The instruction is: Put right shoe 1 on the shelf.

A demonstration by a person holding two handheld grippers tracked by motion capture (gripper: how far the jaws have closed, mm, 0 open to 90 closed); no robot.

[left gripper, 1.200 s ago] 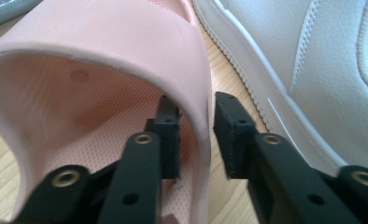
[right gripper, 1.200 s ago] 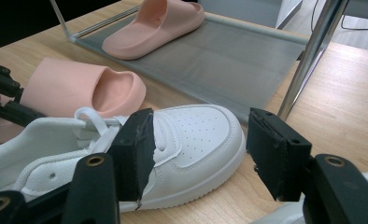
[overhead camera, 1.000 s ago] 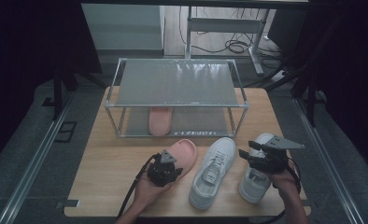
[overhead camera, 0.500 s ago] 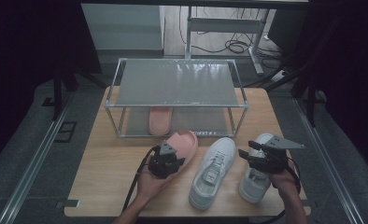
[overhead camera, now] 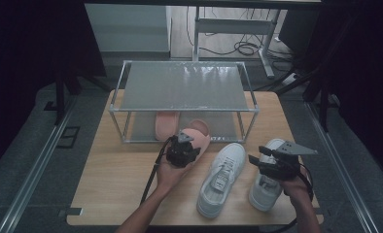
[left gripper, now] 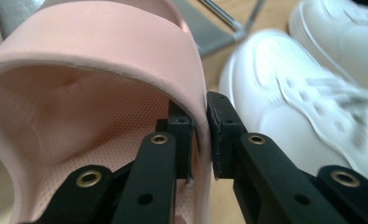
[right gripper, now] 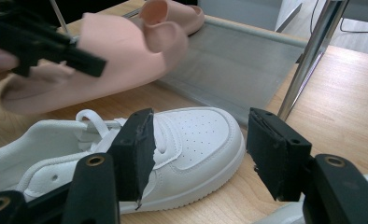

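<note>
While the pink slipper (left gripper: 102, 70) is clamped by its strap edge between the jaws of the left gripper (left gripper: 200, 135), it is held above the table (overhead camera: 116, 184), just before the rack (overhead camera: 184, 87). The right gripper (right gripper: 198, 149) is held open over a white sneaker (right gripper: 191, 135).

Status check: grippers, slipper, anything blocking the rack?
Left gripper clamped on pink slipper, off the table. Right gripper open, idle. Rack lower shelf entry unobstructed.

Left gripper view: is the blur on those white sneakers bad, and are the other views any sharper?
Left gripper view: white sneakers smeared, pink slide sharp at the jaws. Right gripper view: near sneaker crisp, the pink slide soft. High view: dim, dark surroundings, shoe rack top faintly glaring.
</note>
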